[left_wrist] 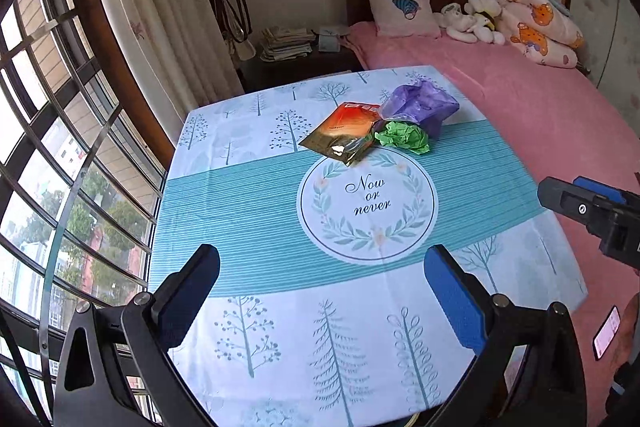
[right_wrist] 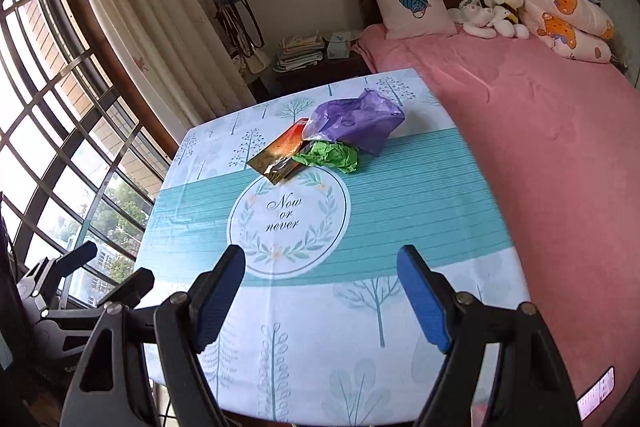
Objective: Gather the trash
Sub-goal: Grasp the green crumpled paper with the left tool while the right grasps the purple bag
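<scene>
Three pieces of trash lie together on the far half of the table [left_wrist: 240, 195] [right_wrist: 440, 187]: a shiny orange snack wrapper [left_wrist: 344, 135] [right_wrist: 282, 153], a crumpled green paper [left_wrist: 404, 138] [right_wrist: 330, 155] and a purple plastic bag [left_wrist: 424, 103] [right_wrist: 358, 121] behind them. My left gripper [left_wrist: 322, 263] [right_wrist: 116, 267] stands open over the near part of the table, nothing between its fingers. My right gripper [right_wrist: 324, 261] [left_wrist: 560, 195] is open too and empty, well short of the trash.
The table carries a teal and white cloth printed "Now or never". A pink bed [left_wrist: 520, 99] [right_wrist: 540, 115] with pillows and plush toys runs along the right. A barred window [left_wrist: 60, 167] lies left, a nightstand with stacked papers [right_wrist: 304, 53] behind. A phone [right_wrist: 596, 393] lies on the bed.
</scene>
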Action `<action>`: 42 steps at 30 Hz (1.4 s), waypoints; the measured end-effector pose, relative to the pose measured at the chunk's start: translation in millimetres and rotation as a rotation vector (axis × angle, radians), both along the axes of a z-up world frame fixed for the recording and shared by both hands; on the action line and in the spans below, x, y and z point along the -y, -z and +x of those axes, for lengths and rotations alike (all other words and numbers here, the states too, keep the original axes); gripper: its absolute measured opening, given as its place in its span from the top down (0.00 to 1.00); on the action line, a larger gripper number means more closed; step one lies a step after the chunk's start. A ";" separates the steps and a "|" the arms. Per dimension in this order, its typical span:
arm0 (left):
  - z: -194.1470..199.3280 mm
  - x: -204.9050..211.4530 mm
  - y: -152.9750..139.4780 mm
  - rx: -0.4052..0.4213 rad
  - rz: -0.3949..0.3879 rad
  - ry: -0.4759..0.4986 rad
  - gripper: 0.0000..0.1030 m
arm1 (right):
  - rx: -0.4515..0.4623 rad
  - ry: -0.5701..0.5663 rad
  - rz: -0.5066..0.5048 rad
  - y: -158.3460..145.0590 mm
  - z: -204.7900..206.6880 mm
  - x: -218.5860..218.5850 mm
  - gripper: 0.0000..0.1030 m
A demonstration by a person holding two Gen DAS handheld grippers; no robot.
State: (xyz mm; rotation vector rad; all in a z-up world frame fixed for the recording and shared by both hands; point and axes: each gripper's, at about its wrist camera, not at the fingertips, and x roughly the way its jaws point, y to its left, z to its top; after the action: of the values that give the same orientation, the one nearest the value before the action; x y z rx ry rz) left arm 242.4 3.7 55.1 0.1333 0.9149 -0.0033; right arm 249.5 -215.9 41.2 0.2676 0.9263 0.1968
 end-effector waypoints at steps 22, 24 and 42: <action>159.8 12.8 58.3 -0.147 0.036 -0.263 0.02 | -0.395 0.135 0.321 110.1 259.6 13.3 0.15; 163.4 15.0 61.2 -0.153 0.035 -0.267 0.02 | -0.407 0.166 0.307 114.0 267.8 15.6 0.15; 213.1 62.5 80.0 -0.203 0.003 -0.161 0.02 | -0.366 0.123 0.259 130.0 268.1 59.0 0.83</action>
State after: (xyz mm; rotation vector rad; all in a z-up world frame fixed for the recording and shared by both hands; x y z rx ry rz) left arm 455.5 -58.8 -24.9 0.0626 1.1261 0.1360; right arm 517.6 -274.8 -88.8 0.6132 1.2440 0.1556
